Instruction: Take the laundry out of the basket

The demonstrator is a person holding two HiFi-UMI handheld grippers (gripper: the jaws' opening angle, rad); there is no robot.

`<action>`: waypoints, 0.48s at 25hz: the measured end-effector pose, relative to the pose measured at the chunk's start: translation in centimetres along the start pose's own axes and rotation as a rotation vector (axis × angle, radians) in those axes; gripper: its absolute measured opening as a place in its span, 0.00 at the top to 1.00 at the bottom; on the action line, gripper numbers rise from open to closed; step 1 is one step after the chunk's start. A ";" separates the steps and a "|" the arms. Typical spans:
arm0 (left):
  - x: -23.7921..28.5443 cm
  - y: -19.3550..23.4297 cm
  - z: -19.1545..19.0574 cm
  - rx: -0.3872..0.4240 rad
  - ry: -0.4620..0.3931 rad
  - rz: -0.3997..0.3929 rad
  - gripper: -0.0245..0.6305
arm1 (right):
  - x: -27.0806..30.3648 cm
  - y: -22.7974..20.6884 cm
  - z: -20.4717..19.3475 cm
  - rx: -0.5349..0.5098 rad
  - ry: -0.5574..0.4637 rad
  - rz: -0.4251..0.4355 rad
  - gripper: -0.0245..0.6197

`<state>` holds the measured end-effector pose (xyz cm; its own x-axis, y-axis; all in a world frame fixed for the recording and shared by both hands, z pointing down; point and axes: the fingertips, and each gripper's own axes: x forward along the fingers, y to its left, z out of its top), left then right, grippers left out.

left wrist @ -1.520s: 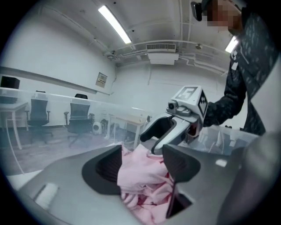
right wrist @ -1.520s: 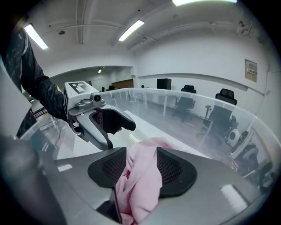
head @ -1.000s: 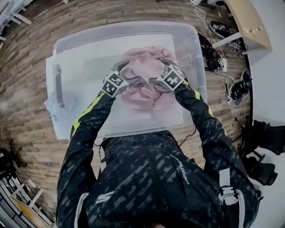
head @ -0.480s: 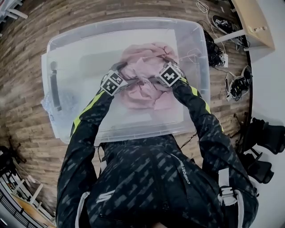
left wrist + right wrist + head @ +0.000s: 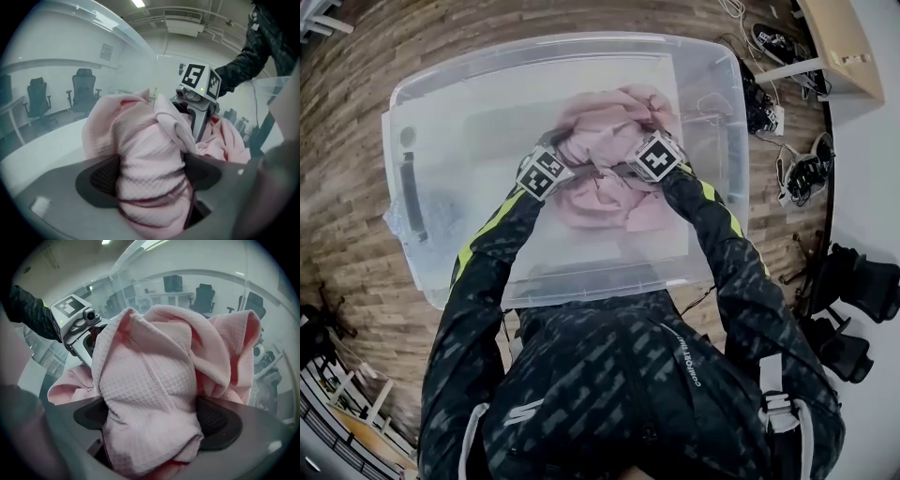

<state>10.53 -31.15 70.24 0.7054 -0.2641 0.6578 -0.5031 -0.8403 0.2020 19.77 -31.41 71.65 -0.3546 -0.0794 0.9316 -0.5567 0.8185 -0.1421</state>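
Note:
A heap of pink waffle-weave laundry (image 5: 614, 127) lies in a clear plastic bin (image 5: 562, 49) on the wood floor. Both grippers reach down into the heap from the near side. My left gripper (image 5: 579, 167) (image 5: 150, 171) has a creased bunch of the pink cloth (image 5: 150, 154) squeezed between its pads. My right gripper (image 5: 623, 169) (image 5: 151, 416) stands wide; its jaws have just been opening. A thick fold of cloth (image 5: 150, 380) fills the gap between its pads. Each gripper's marker cube shows in the other's view.
The bin's walls (image 5: 727, 122) close in on all sides. A dark handle (image 5: 408, 187) runs along the bin's left end. Cables and gear (image 5: 797, 178) lie on the floor to the right, by a wooden shelf (image 5: 834, 37).
Both grippers have sunk from above the heap into the pink cloth. Their fingers, visible earlier, are now buried in it.

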 end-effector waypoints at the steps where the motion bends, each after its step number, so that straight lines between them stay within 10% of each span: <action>1: 0.1 0.0 0.0 -0.003 -0.007 -0.001 0.32 | 0.1 0.0 0.0 -0.001 -0.007 -0.001 0.06; 8: 0.3 0.2 0.4 -0.031 -0.045 0.000 0.34 | 0.4 0.3 0.7 -0.037 -0.076 -0.013 0.07; 12: 0.2 0.2 1.2 -0.067 -0.073 -0.019 0.34 | 0.5 1.6 1.6 -0.109 -0.127 0.041 0.27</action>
<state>11.18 -31.91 69.48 0.7481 -0.2847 0.5994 -0.5200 -0.8126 0.2631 17.48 -31.01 71.31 -0.4713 -0.1108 0.8750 -0.4575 0.8789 -0.1352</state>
